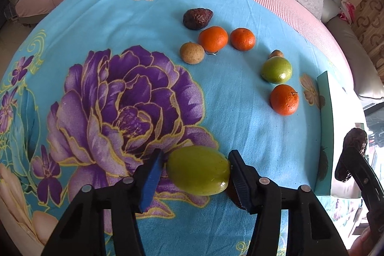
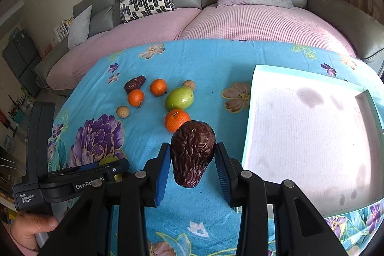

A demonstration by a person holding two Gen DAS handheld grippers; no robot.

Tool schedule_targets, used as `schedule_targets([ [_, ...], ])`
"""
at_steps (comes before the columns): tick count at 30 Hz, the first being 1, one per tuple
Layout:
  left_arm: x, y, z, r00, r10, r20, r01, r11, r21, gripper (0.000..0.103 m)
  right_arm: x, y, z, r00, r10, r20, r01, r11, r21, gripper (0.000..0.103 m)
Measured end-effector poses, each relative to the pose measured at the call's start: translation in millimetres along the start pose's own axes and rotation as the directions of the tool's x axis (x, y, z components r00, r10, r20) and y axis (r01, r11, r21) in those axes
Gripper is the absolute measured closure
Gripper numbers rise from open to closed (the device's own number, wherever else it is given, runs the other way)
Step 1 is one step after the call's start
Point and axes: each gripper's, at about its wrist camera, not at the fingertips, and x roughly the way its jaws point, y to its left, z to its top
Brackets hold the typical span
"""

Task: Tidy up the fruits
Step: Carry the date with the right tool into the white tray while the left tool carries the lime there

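Fruits are the job here, and 2 are already between fingers. In the right wrist view the right gripper (image 2: 192,166) is clamped on a wrinkled dark brown fruit (image 2: 192,151) at lower centre, lifted clear of the blue flowered cloth (image 2: 211,59). In the left wrist view the left gripper (image 1: 195,172) stands around a green fruit (image 1: 198,170) at lower centre; the right finger touches it, the left finger (image 1: 153,178) sits just beside it, so the fingers look apart, not yet squeezing.

To do this well, I would carry the dark fruit right, over the rim of the white tray (image 2: 250,116), and lower it before letting go. The left should close gently and centred.

3 oranges (image 1: 213,38), another green fruit (image 1: 276,69) and small brown fruits wait in the upper right. Something dark hides under the green fruit by the right finger; I cannot tell what.
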Motion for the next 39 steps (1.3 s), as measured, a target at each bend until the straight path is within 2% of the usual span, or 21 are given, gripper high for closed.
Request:
schedule_targets([
  [8,-8,2,1,0.999,-0.014,0.034,0.015,1.0,-0.02,0.048,-3,-15,2,1.0,-0.009,0.006,0.009,0.999,0.034,0.064],
  [12,-23,-10,5,0.996,-0.042,0.081,0.042,0.999,0.006,0.048,-9,-38,6,0.999,-0.054,0.006,0.053,0.995,0.09,0.064],
  [16,-38,-33,7,0.988,-0.093,0.125,0.083,0.993,0.08,0.048,-15,-74,8,0.995,-0.101,0.003,0.099,0.977,0.187,0.064],
  [20,-42,-71,3,0.98,-0.142,0.137,0.114,0.974,0.193,0.048,-24,-110,7,0.984,-0.178,-0.009,0.174,0.948,0.267,0.064],
  [22,-42,-91,-1,0.976,-0.169,0.135,0.131,0.959,0.251,0.048,-29,-126,5,0.977,-0.213,-0.015,0.208,0.93,0.304,0.064],
  [25,-40,-124,-8,0.969,-0.214,0.121,0.162,0.926,0.341,0.048,-38,-151,1,0.974,-0.227,-0.016,0.217,0.904,0.369,0.064],
  [32,-30,-195,-33,0.953,-0.295,0.075,0.209,0.814,0.541,0.048,-61,-205,-11,0.959,-0.284,-0.022,0.257,0.828,0.499,0.064],
  [36,-18,-224,-45,0.953,-0.299,0.043,0.209,0.756,0.62,0.048,-70,-230,-21,0.955,-0.296,-0.033,0.263,0.788,0.557,0.064],
  [39,-7,-237,-54,0.959,-0.283,0.019,0.203,0.731,0.652,0.048,-72,-240,-25,0.953,-0.301,-0.042,0.27,0.773,0.574,0.064],
])
